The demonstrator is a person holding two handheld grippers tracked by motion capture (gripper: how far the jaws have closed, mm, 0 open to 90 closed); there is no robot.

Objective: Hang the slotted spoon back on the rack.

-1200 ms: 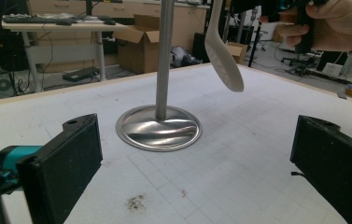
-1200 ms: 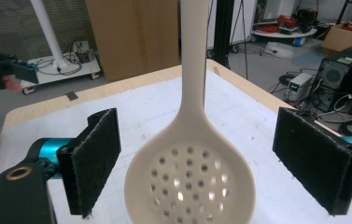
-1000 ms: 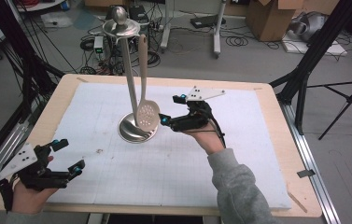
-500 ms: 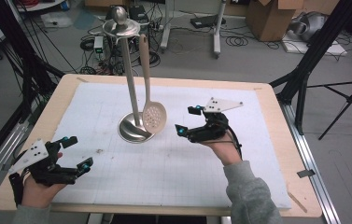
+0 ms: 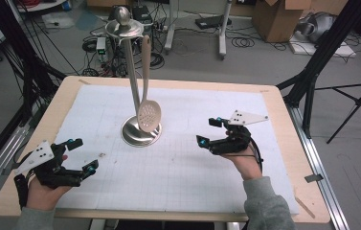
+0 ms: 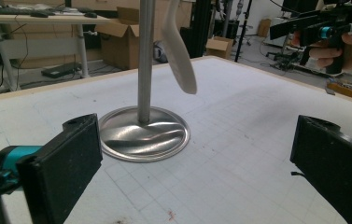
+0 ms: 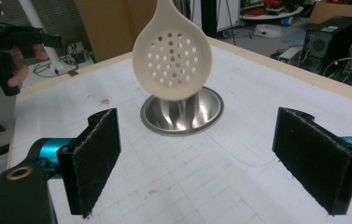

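Fingers (image 7: 317, 161) gaping wide on both: right gripper (image 5: 211, 131) hovering right of centre, left gripper (image 5: 83, 155) resting lower left. Slotted spoon (image 5: 149, 115) hanging centre-frame on its stand (image 5: 141, 132); probably best leaving it undisturbed.

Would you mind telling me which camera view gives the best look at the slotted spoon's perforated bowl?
The right gripper view: the spoon faces the camera, holes distinct, hanging above the stand's base. The high view shows the whole spoon hanging, smaller. The left gripper view catches the bowl edge-on, beside the pole, holes hidden.
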